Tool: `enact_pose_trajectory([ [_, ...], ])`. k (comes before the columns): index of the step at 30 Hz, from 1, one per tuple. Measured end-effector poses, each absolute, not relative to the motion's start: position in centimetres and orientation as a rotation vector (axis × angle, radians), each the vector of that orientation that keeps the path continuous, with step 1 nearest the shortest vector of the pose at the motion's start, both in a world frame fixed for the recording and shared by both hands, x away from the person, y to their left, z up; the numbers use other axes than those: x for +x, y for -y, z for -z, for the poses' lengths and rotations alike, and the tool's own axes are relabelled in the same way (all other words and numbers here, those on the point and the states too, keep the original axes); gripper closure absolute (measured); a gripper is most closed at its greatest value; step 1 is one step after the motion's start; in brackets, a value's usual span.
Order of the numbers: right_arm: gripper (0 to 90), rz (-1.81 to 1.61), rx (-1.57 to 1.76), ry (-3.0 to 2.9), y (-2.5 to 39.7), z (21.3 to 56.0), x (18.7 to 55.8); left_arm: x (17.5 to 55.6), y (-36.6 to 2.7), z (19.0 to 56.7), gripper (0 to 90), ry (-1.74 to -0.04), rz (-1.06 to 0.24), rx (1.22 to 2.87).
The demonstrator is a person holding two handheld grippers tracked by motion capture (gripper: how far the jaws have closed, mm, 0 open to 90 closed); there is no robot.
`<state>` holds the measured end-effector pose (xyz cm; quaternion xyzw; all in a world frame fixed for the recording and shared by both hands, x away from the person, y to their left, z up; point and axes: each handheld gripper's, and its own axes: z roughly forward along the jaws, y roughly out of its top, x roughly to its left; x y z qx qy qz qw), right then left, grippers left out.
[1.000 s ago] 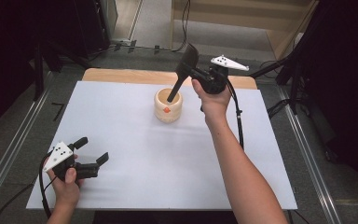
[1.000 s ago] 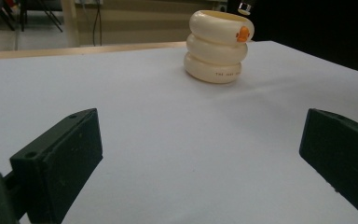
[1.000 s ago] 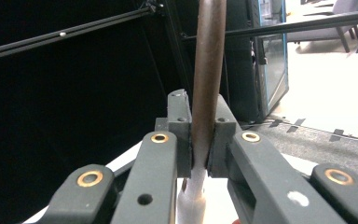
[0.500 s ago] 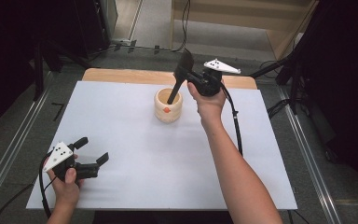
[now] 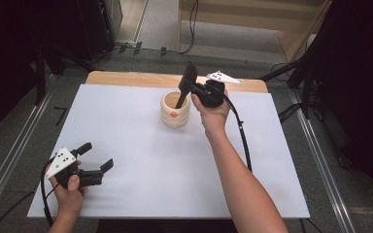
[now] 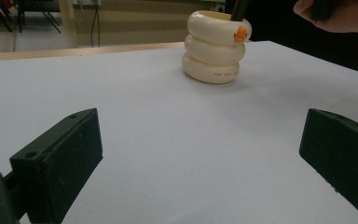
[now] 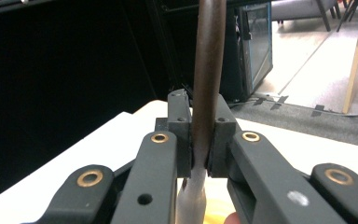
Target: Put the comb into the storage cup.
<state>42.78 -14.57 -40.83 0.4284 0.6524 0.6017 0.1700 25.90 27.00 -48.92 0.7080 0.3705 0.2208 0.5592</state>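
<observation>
A cream ribbed cup (image 5: 175, 112) with an orange mark stands at the far middle of the white table top (image 5: 141, 145). A dark spatula (image 5: 189, 76) leans in the cup, blade up and handle end inside. My right gripper (image 5: 188, 91) is shut on the handle just above the cup's rim; in the right gripper view the pads clamp the brown handle (image 7: 209, 70) at my right gripper (image 7: 200, 142). My left gripper (image 5: 96, 156) rests at the front left, open with nothing in it. In the left gripper view my left gripper (image 6: 200, 154) faces the cup (image 6: 214, 46) from afar.
A strip of wooden table edge (image 5: 126, 77) runs behind the white sheet. Metal rails (image 5: 9, 160) flank the table on both sides. The right gripper's cable (image 5: 243, 141) trails along the person's forearm. Dark stands and cables sit on the floor beyond.
My right gripper has come down and a little to the left with the spatula, bringing it closer over the cup. The left gripper has stayed put.
</observation>
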Motion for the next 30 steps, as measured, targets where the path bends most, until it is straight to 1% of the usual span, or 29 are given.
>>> enact_pose_trajectory([
  [16, 81.9, -1.712, 1.292, -1.883, 13.9, 43.9, 43.3, 25.9, -27.0, 48.9, 0.0, -0.869, -0.515, 1.664],
  [30, 81.2, -1.773, 1.373, -1.841, 14.7, 44.8, 43.8, 25.9, -27.0, 48.9, 0.0, -0.865, -0.514, 1.671],
])
